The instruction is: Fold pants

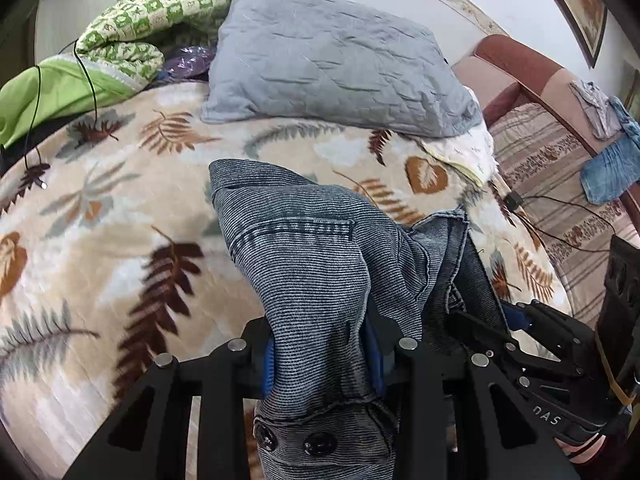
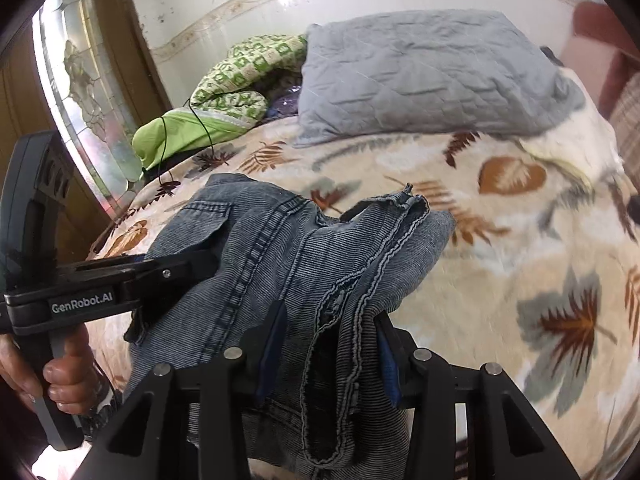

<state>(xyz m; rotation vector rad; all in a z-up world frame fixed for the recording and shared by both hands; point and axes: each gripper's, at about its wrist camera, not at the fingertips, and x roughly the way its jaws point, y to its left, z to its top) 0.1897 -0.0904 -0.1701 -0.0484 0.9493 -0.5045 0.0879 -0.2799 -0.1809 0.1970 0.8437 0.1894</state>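
Leaf-print bed, grey pillow behind pants; left tongs and right tongs both clamped on pants.

I see the pants as faded grey-blue ribbed denim with stitched seams and two dark snap buttons at the waistband. They are bunched and draped, gathered between my left tool's fingers and again between my right tool's, the rest spilling forward onto the bedspread ahead.
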